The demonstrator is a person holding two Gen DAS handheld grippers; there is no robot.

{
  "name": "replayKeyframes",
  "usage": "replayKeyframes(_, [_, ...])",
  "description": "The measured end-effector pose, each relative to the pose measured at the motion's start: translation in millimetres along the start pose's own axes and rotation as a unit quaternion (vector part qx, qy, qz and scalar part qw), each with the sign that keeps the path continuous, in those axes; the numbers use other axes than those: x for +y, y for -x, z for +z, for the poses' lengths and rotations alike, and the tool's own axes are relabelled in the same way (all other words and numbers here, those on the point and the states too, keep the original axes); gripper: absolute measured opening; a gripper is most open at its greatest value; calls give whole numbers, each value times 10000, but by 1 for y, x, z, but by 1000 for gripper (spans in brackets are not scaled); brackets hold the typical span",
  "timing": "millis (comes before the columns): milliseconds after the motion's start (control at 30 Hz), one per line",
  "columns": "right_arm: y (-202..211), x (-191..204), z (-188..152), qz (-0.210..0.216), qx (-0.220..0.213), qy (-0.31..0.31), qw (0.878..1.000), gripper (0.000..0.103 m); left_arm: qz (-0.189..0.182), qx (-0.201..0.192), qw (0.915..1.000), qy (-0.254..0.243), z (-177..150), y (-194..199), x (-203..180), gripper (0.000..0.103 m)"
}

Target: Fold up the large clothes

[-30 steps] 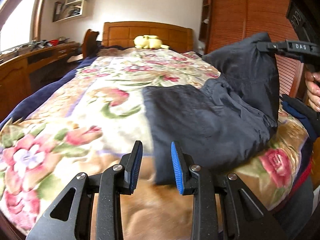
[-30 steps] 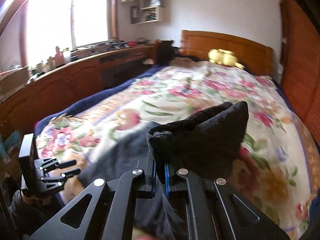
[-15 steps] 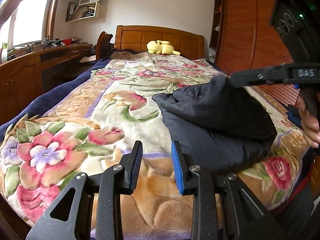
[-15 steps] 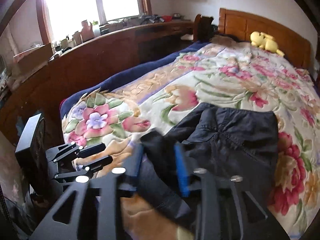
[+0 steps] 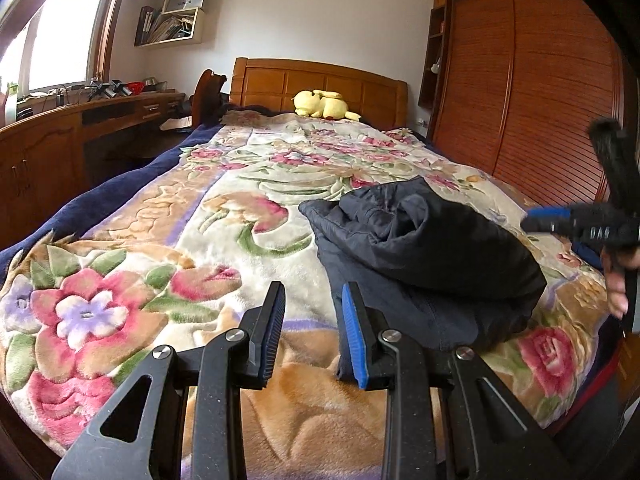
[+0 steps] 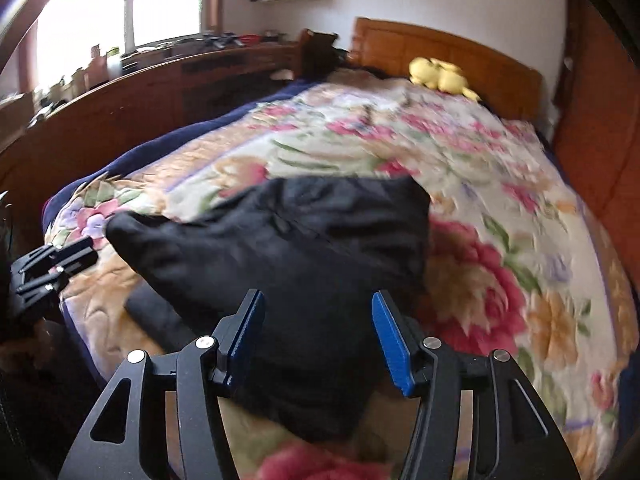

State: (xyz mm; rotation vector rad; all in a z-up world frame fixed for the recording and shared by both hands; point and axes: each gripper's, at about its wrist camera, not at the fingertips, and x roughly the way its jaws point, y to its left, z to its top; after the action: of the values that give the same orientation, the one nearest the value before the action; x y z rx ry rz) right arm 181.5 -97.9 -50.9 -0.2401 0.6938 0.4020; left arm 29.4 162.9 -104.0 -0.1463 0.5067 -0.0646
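Note:
A dark navy garment (image 5: 420, 248) lies folded over in a soft heap on the floral blanket (image 5: 160, 260) near the foot of the bed. My left gripper (image 5: 312, 328) hovers just left of its near edge, open with nothing between the pads. In the right wrist view the garment (image 6: 300, 248) spreads out in front of and under my right gripper (image 6: 318, 332). Its jaws are opening, and the cloth shows in the gap without the pads pressing on it. The right gripper (image 5: 560, 220) also shows at the right edge of the left wrist view, held by a hand (image 5: 618, 284).
A yellow plush toy (image 5: 322, 104) rests by the wooden headboard. A wooden desk (image 5: 60, 140) with clutter runs along the left wall under the window. A slatted wardrobe (image 5: 540, 80) stands close on the right. My left gripper (image 6: 52, 264) appears at the bed's left corner.
My right gripper let go of the lifted garment flap and sank toward the bed. The flap dropped onto the rest of the garment. The left gripper stayed about where it was.

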Motion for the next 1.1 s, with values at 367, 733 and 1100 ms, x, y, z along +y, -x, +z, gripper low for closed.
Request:
replayKeyframes(367, [-48, 21, -40, 259, 316, -162, 9990, 47, -256, -244, 9994, 64, 11, 2, -19, 31])
replayKeyframes(733, [-38, 13, -53, 380, 218, -185, 9989, 47, -353, 0, 9992, -169, 8, -12, -39, 31])
replayKeyframes(1100, [-37, 23, -60, 140, 109, 184, 9997, 47, -702, 387, 9968, -47, 6, -25, -37, 41])
